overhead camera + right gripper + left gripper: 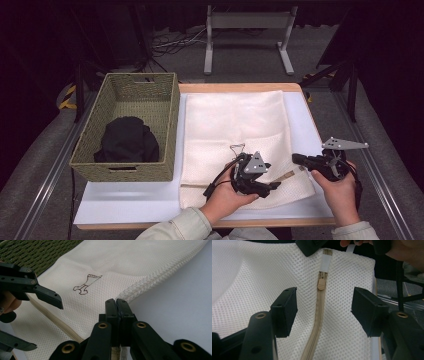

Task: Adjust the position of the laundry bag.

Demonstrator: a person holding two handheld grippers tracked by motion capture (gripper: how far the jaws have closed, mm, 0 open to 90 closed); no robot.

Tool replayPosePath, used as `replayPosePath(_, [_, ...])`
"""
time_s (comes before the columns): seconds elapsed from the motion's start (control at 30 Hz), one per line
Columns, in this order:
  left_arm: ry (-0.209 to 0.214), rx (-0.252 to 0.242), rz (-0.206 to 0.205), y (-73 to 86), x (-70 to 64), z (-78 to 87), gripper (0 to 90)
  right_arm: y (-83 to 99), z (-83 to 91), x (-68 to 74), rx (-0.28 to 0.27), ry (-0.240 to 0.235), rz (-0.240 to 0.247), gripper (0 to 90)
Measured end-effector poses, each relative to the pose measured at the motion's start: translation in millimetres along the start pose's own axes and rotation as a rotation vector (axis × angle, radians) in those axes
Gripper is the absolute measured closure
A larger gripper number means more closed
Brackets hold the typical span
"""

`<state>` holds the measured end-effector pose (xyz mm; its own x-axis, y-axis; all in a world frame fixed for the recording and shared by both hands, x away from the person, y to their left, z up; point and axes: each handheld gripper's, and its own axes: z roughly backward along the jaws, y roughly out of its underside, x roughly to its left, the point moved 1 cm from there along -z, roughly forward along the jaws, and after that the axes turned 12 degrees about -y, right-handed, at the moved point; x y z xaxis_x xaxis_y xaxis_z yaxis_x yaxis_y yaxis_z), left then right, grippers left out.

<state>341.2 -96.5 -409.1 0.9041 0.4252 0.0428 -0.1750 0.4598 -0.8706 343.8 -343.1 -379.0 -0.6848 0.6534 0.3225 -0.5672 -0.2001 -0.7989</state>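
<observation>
In the high view, a white mesh laundry bag (235, 135) lies flat across the centre of the frame on a white table top (130, 200). A woven basket (172, 122) sits at the left of the frame, touching the bag's left edge, with a black cloth (127, 140) bundled inside it. At lower centre the left gripper (270, 186) rests over the bag's near edge, held by the left hand (225, 197). To the right, the right gripper (296, 159) points leftward toward the bag's lower right corner, held by the right hand (340, 187).

In the left gripper view, the two jaws stand wide apart on either side of a beige zipper (318, 322) that runs up the middle of the frame; its pull (321, 283) sits near the top — close to the zipper's end.

In the right gripper view, the jaws at lower centre are pressed together, and a strip of the bag's edge (117, 352) shows pinched just beneath them. The mesh bag fills the upper frame, with a small brown outline drawing (87, 283) on it — the basket's green weave shows at upper left.
</observation>
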Motion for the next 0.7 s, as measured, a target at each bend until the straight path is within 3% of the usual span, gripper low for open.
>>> replayPosePath(0.4, [0.028, -0.007, 0.014, -2.5, -4.6, -19.4, 39.8, 1.9, 2.4, -1.5, -0.003, 0.007, -0.009, 88.7])
replayPosePath(0.47, [0.056, -0.016, 0.021, -2.3, -4.3, -23.9, 46.4, 1.7, 2.4, -1.4, -0.004, 0.007, -0.008, 88.8])
replayPosePath(0.7, [0.060, 0.004, 0.009, -1.8, -4.8, -32.0, 57.4, 2.2, 2.9, -2.5, -0.007, 0.001, -0.014, 88.7])
